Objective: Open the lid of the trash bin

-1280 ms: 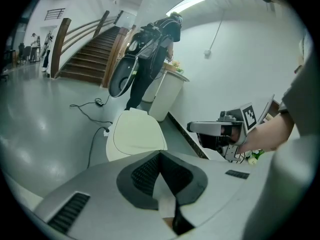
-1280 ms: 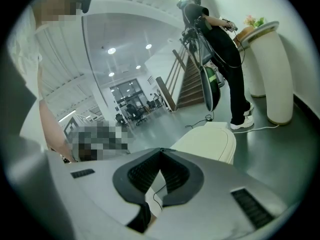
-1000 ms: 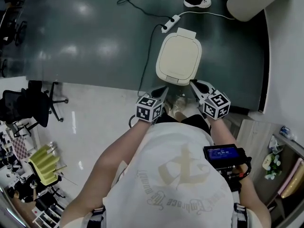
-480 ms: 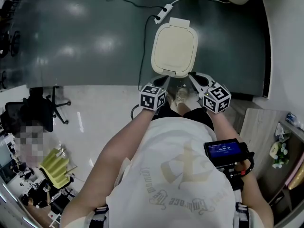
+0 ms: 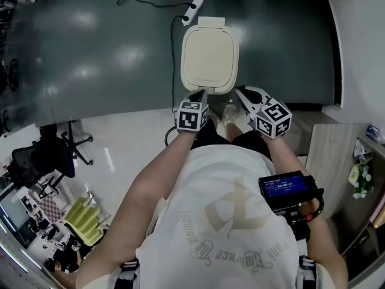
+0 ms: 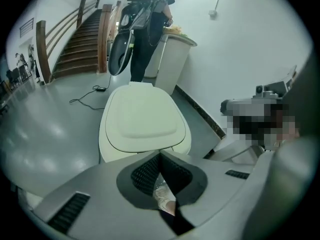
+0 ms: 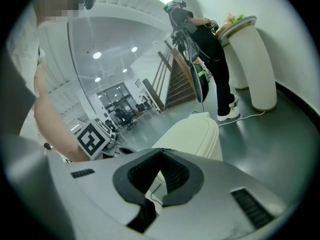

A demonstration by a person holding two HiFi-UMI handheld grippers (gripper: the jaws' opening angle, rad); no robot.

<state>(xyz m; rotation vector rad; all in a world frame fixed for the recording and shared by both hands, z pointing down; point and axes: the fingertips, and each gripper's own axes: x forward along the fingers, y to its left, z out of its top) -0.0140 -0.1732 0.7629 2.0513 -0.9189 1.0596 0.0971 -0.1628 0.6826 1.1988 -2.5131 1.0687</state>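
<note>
Left gripper (image 5: 199,94), jaws together, hovers beside closed trash bin (image 5: 209,53).

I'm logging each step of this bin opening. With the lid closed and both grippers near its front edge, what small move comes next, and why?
Probably ease the left gripper forward and down to the front rim of the lid, parting its jaws to take it. The lid lies shut; the left and right gripper jaws are together, holding nothing.

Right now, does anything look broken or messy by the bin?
Nothing stands out. The bin stands upright with its lid shut and flat, and no cracks or spills show. A power strip lies on the floor just beyond it.
</note>
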